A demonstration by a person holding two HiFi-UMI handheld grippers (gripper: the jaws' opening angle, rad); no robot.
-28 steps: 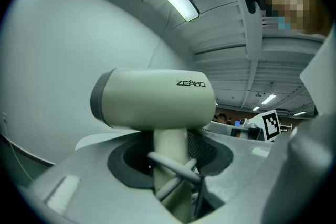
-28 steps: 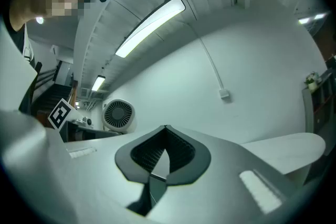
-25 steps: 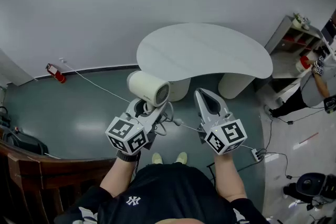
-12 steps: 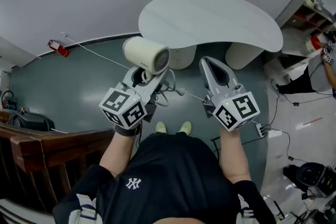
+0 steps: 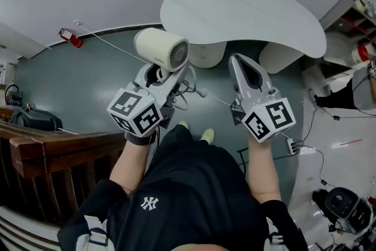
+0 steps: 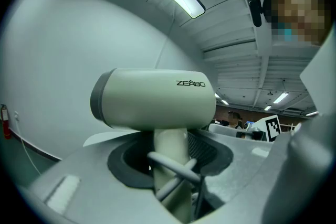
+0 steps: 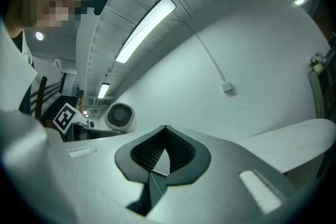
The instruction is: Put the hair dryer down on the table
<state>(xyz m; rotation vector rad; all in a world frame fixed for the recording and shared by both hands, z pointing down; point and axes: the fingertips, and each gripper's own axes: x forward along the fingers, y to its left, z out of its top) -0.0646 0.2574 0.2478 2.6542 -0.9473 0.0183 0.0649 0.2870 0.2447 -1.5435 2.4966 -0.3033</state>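
Note:
A cream hair dryer (image 5: pixel 161 50) stands upright in my left gripper (image 5: pixel 160 76), which is shut on its handle. Its grille end faces the white kidney-shaped table (image 5: pixel 247 9), and it hangs over the floor just short of the table's near left edge. In the left gripper view the hair dryer (image 6: pixel 152 99) fills the middle, its handle and looped cord between the jaws of the left gripper (image 6: pixel 170 162). My right gripper (image 5: pixel 242 65) is shut with nothing held, level with the left, pointing at the table's underside. In the right gripper view the right gripper (image 7: pixel 165 131) has its tips together, and the table (image 7: pixel 294 139) lies to the right.
The dryer's thin cord runs under the right gripper to a power strip (image 5: pixel 292 147) on the floor. Two pale pedestals (image 5: pixel 205 56) (image 5: pixel 279 59) carry the table. A fire extinguisher (image 5: pixel 67 37) lies at the wall, a wooden rail (image 5: pixel 35 150) at left, shelves (image 5: pixel 358 38) at right.
Both grippers have risen a little in the head view and come nearer the camera, the dryer still held. The table has slid toward the top of the frame.

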